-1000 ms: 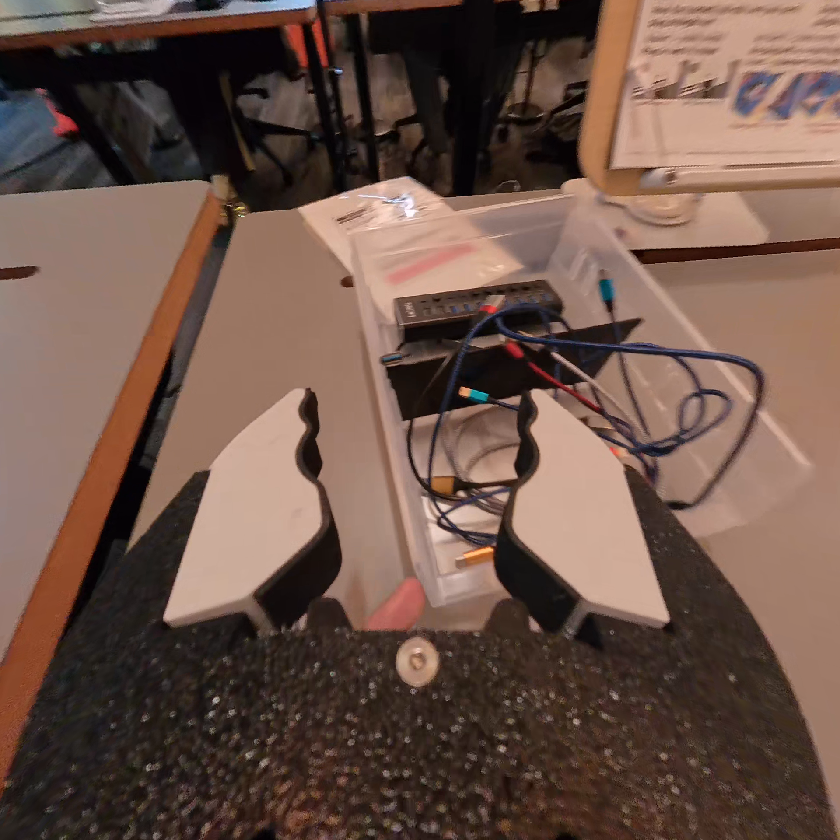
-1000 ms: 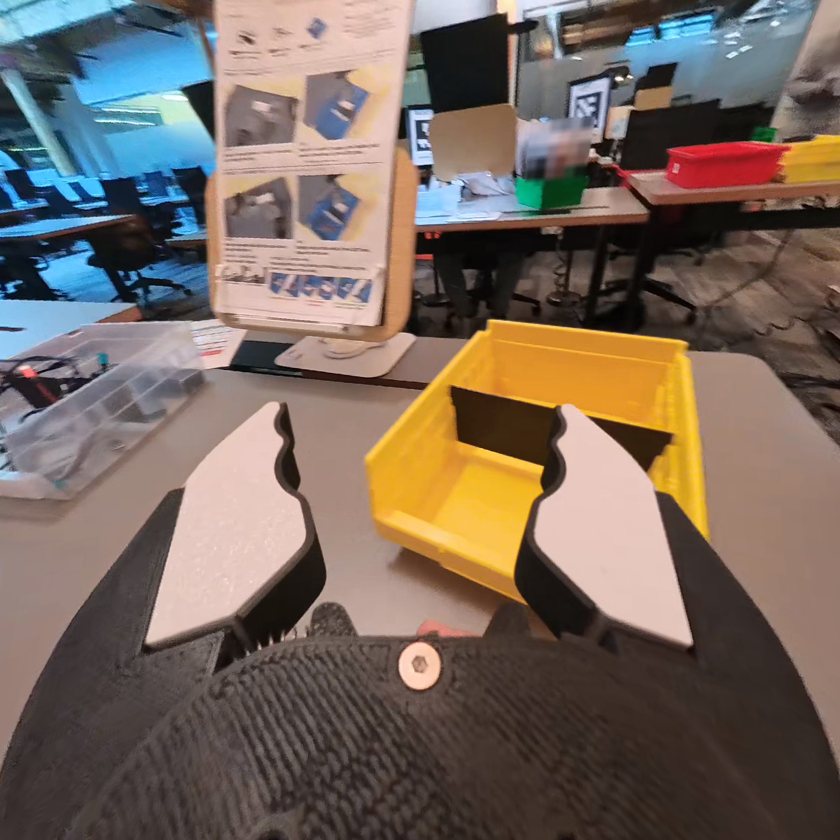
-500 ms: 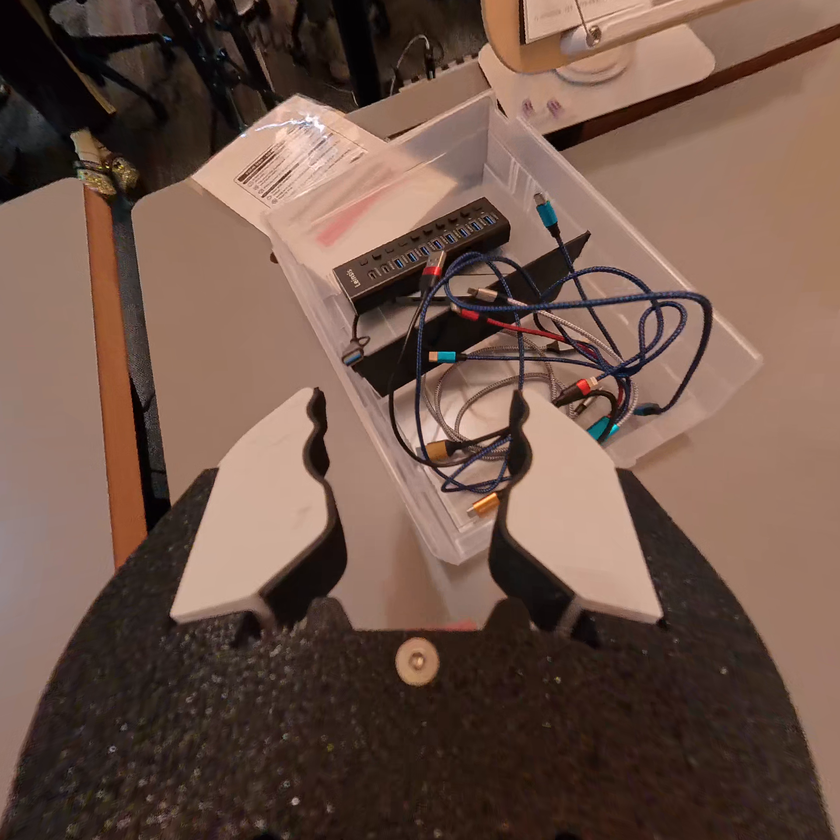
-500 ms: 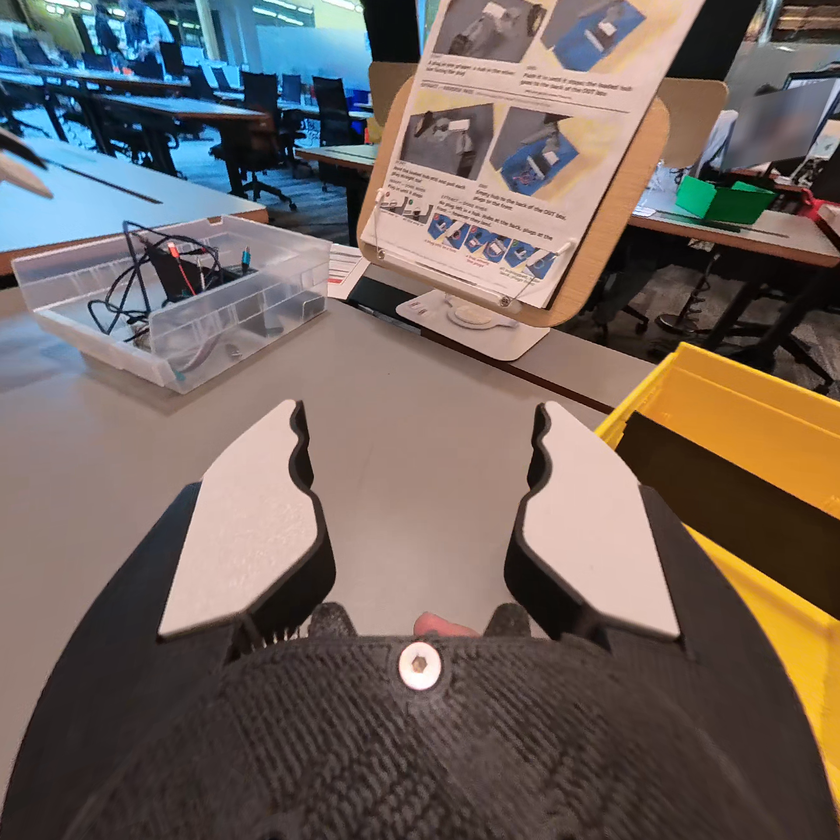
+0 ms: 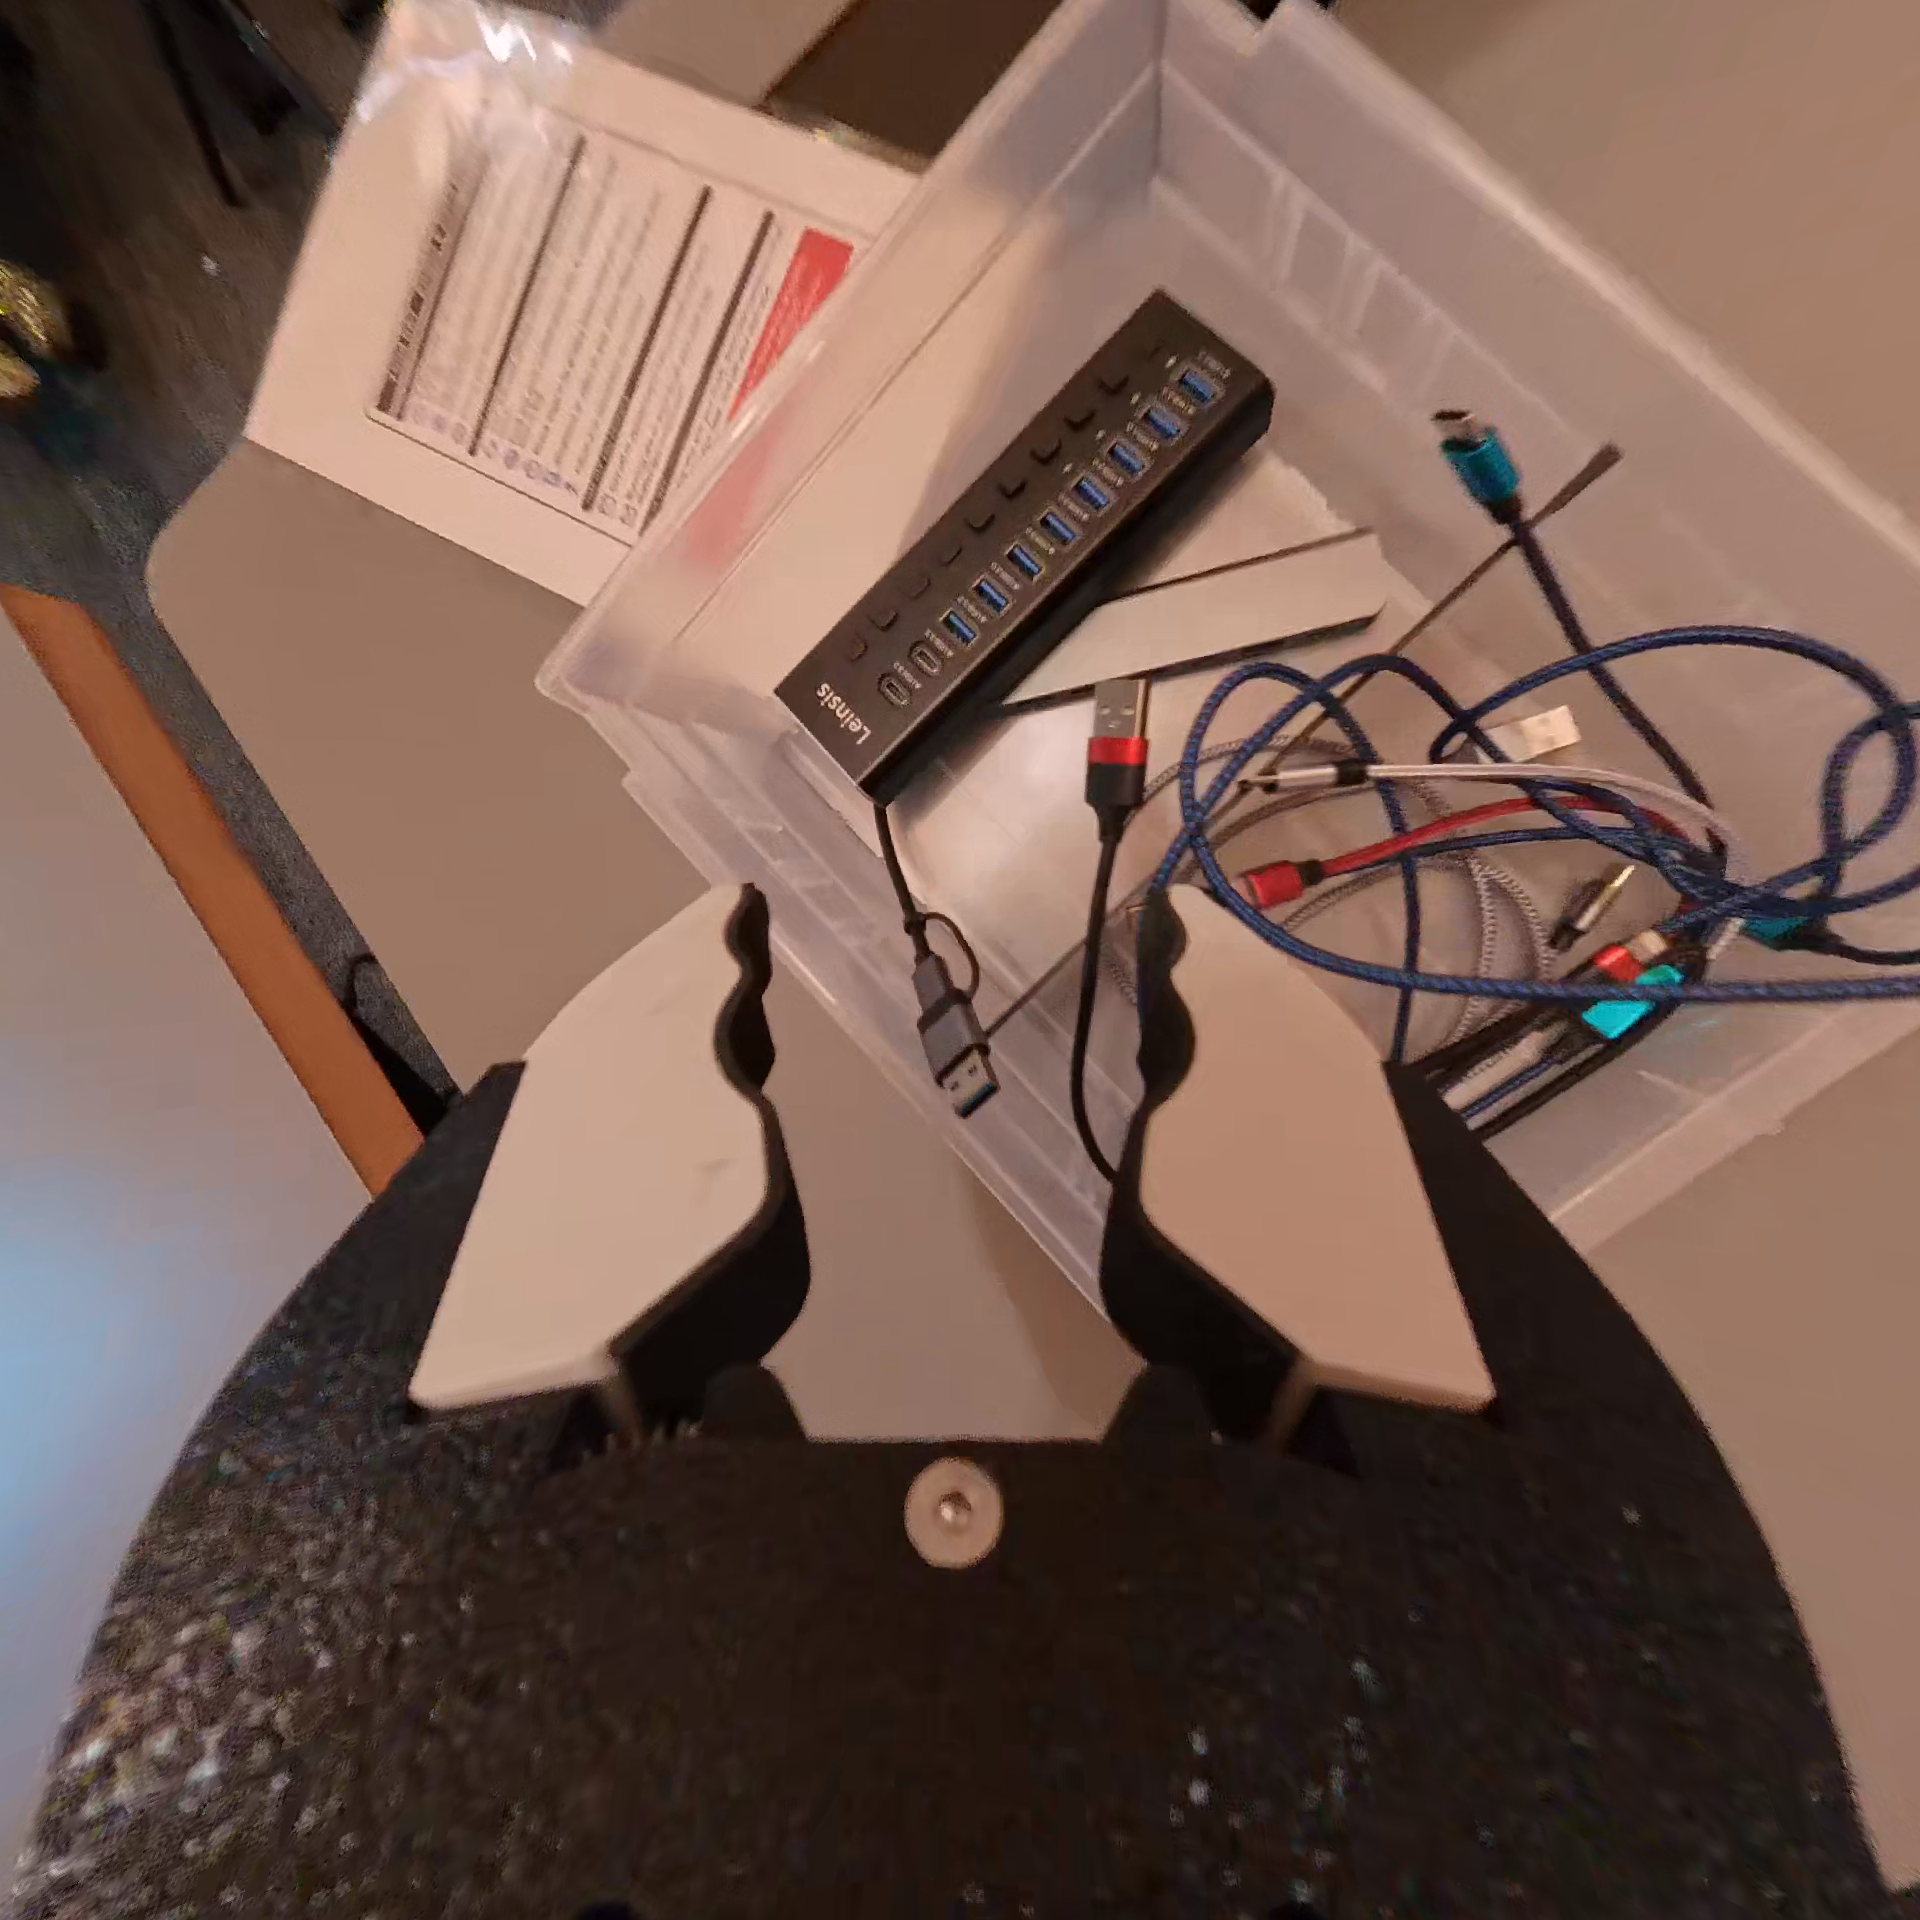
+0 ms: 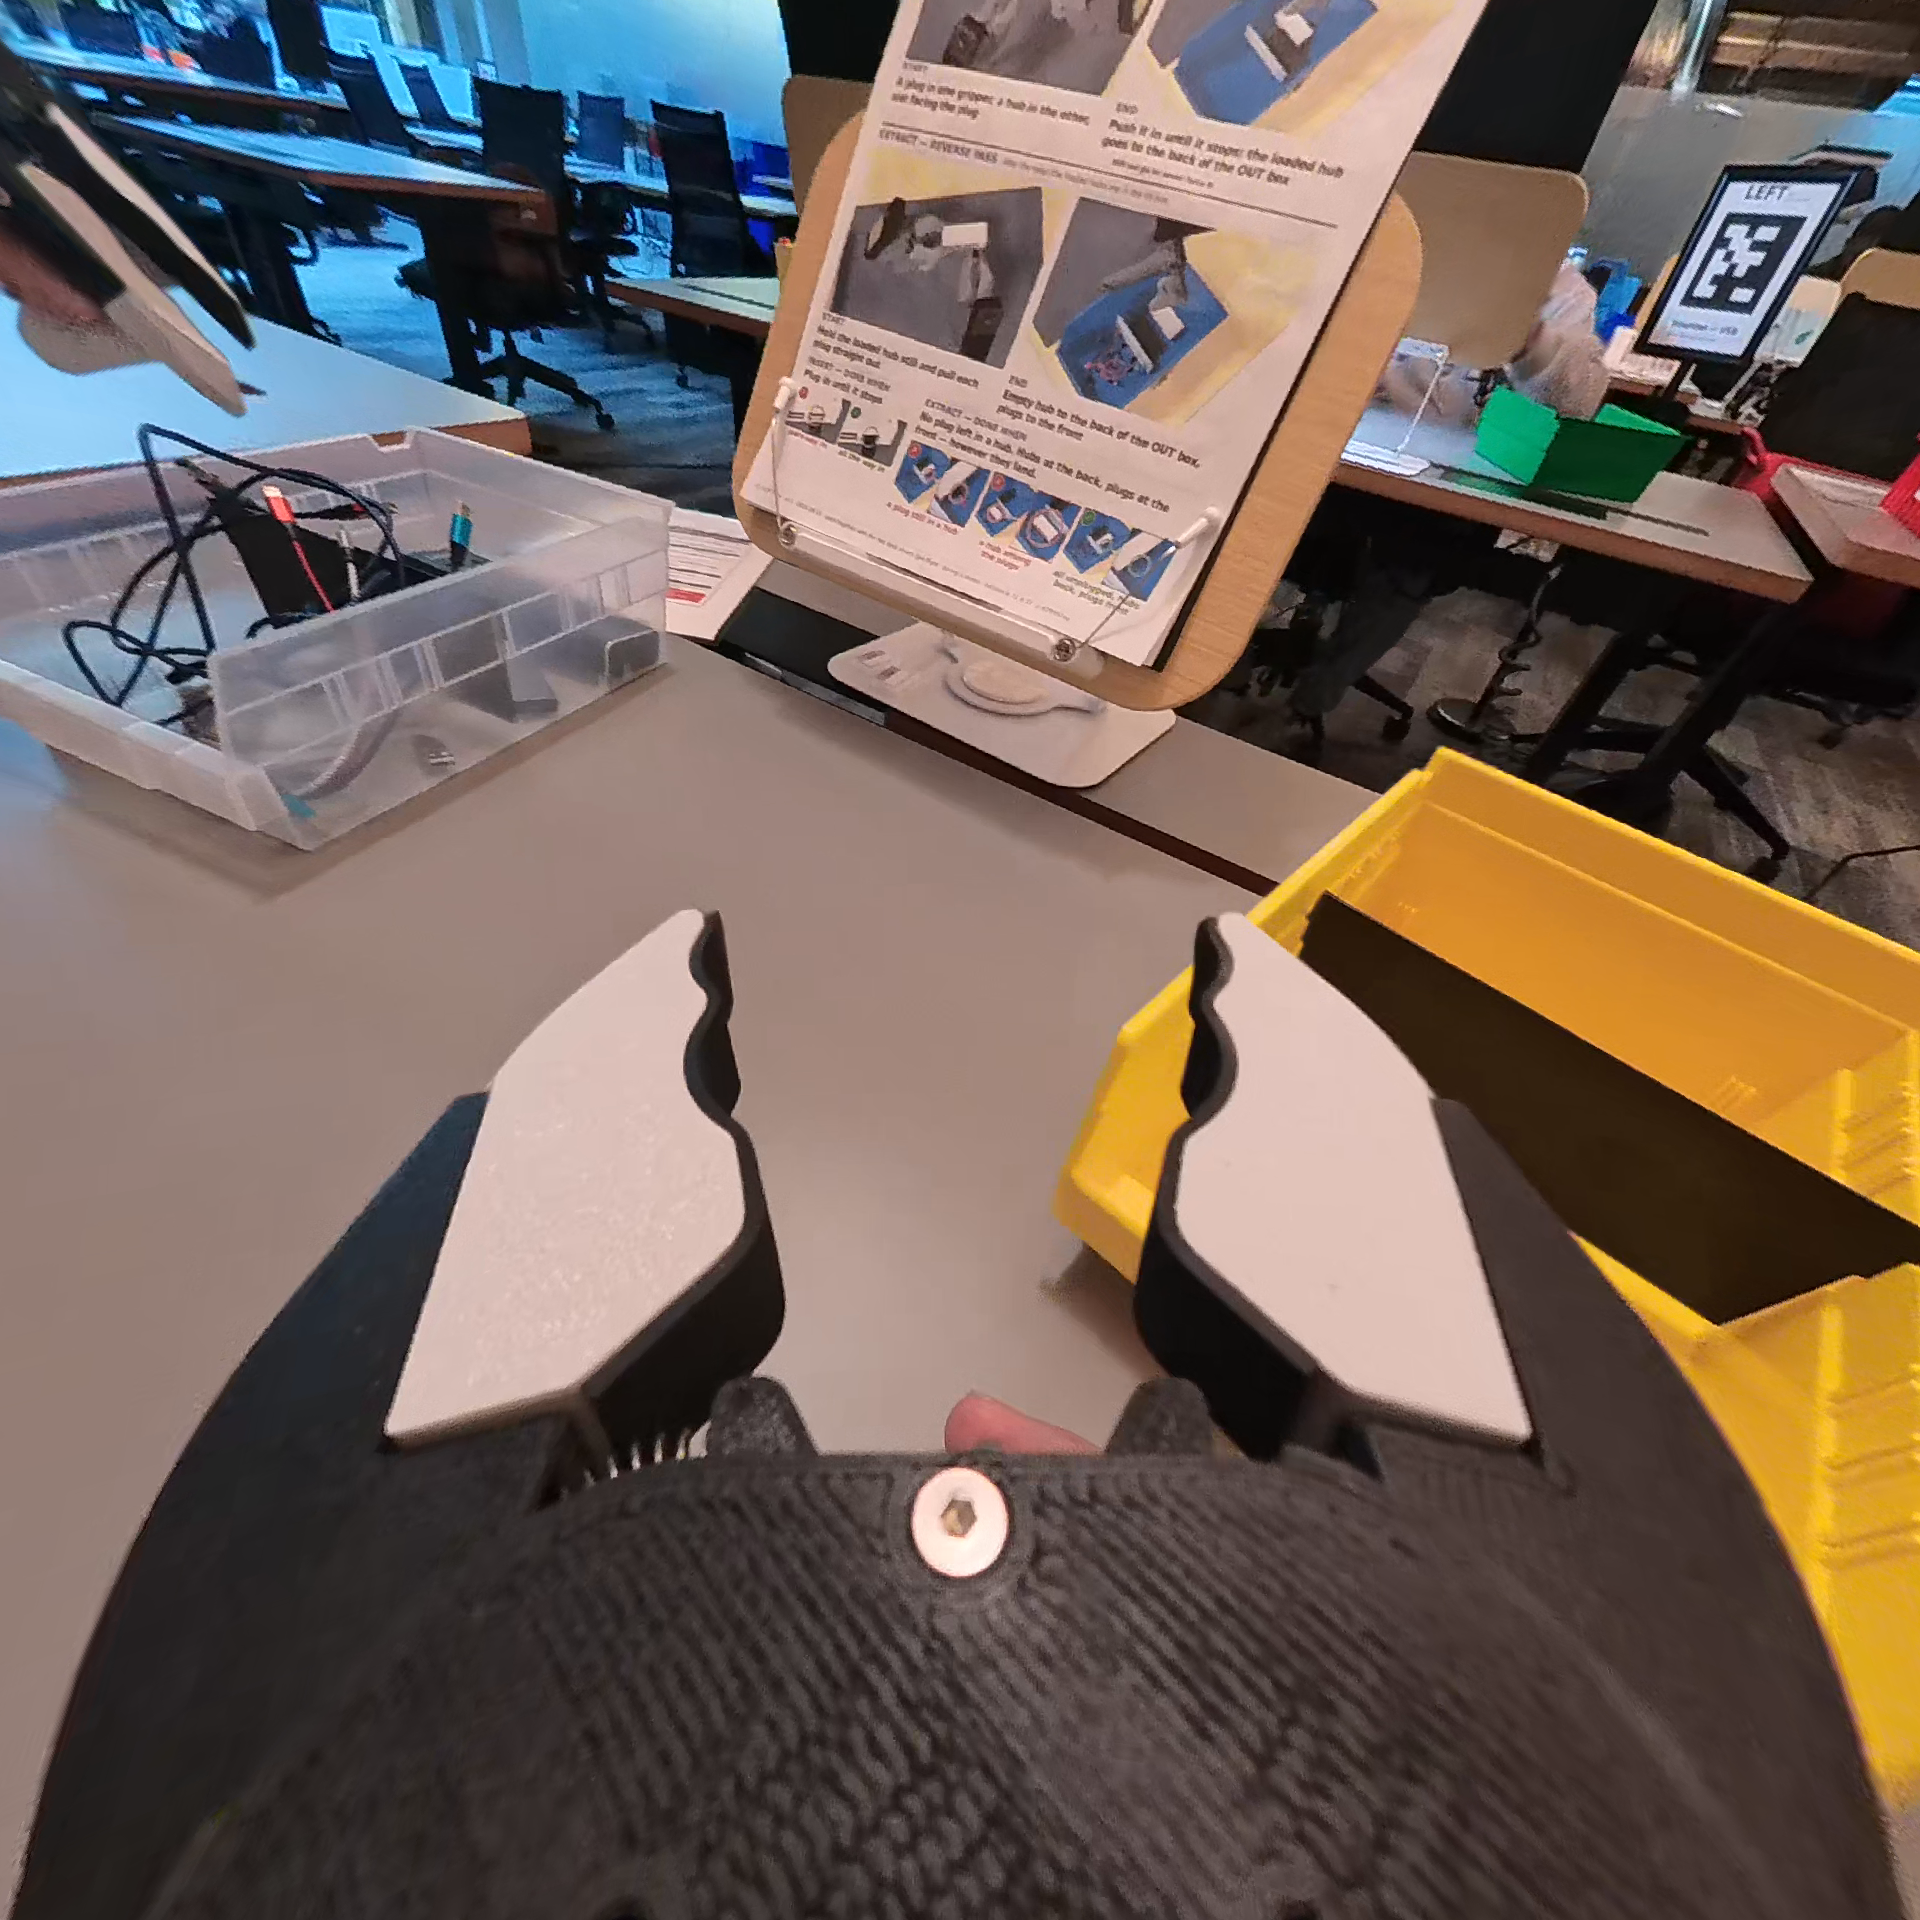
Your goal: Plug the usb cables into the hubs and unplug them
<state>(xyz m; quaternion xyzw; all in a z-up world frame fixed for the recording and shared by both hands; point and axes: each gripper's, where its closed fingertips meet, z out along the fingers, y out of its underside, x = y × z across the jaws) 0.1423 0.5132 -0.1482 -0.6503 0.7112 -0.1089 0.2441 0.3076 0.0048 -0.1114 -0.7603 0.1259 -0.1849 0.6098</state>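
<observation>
A clear plastic bin holds a long black USB hub with a row of blue ports, leaning on a dark divider. Its short pigtail plug hangs over the bin's near wall. A tangle of blue, red and grey USB cables fills the bin's right part; a red-collared plug sticks up by the hub. My left gripper is open and empty, above the bin's near wall. My right gripper is open and empty over bare table. The bin shows far left there.
A yellow bin with a black divider stands right of my right gripper. An instruction sheet on a wooden stand stands behind. A bagged paper sheet lies by the clear bin. The left gripper shows at the upper left. The left gripper's tips are roughly 55 centimeters from the right gripper's. To reach the red-collared plug in a straight line is about 5 centimeters for my left fingers, about 50 centimeters for my right.
My left gripper has moved forward and down over the clear bin, which now looms larger. My right gripper has swung slightly left; the yellow bin sits further right. Both stay open.
</observation>
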